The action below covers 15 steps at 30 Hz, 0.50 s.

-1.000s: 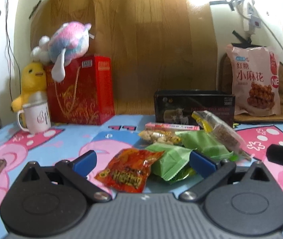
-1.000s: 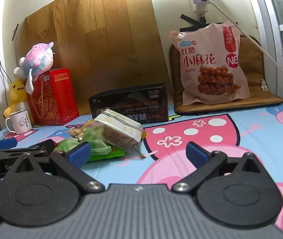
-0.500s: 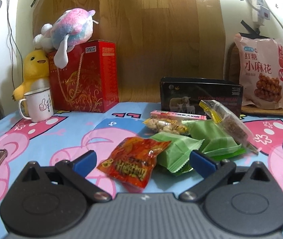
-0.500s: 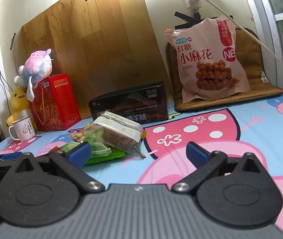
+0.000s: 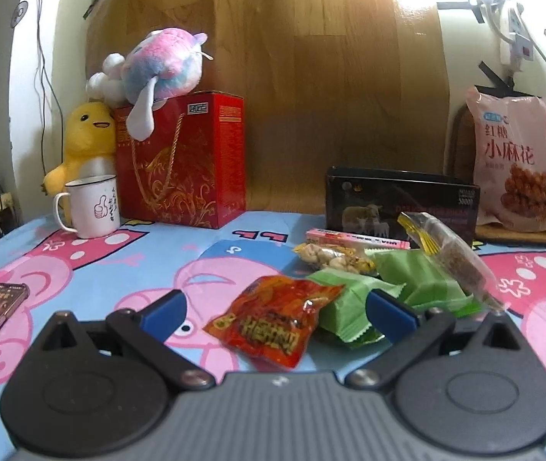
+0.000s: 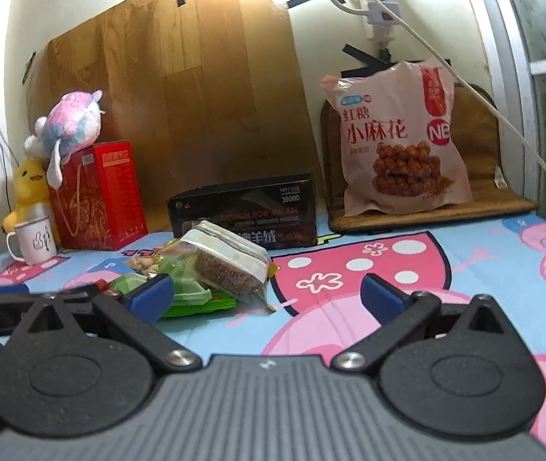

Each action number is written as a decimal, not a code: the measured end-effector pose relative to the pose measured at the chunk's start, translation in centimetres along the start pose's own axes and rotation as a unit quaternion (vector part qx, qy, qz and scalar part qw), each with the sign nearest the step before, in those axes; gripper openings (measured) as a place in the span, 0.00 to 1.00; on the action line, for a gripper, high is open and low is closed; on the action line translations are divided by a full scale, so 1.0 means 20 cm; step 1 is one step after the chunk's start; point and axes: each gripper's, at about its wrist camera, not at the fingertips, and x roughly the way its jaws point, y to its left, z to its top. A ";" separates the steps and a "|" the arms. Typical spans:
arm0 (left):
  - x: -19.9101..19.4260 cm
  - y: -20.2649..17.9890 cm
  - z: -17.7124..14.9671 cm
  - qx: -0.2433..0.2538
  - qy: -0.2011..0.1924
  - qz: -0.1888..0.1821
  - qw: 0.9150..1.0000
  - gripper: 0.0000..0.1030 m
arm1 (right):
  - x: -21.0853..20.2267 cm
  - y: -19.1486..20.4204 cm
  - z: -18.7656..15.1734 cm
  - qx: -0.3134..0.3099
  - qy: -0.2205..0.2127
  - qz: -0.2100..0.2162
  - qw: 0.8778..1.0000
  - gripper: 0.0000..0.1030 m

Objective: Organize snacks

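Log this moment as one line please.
left gripper: open, empty, red snack packet between fingers | right gripper: open, empty | snack pile: untouched on tablecloth

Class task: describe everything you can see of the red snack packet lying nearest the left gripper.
The red snack packet is a small, glossy, crinkled plastic pouch, red-orange with yellow lettering. It is sealed and lies flat, slightly askew, on the cartoon-print cloth, between the left gripper's open jaws, ungripped. Its right edge overlaps a green packet.
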 end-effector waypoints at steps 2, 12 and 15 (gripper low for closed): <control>0.00 0.02 0.00 -0.013 0.005 0.000 1.000 1.00 | 0.00 0.00 0.00 -0.006 -0.001 0.009 1.000 1.00; 0.00 0.19 -0.02 -0.114 0.020 -0.022 0.993 1.00 | 0.00 0.03 0.00 -0.022 0.000 0.045 0.999 1.00; 0.00 0.19 -0.02 -0.115 0.019 -0.026 0.993 1.00 | -0.01 0.04 0.00 -0.029 -0.003 0.058 0.998 1.00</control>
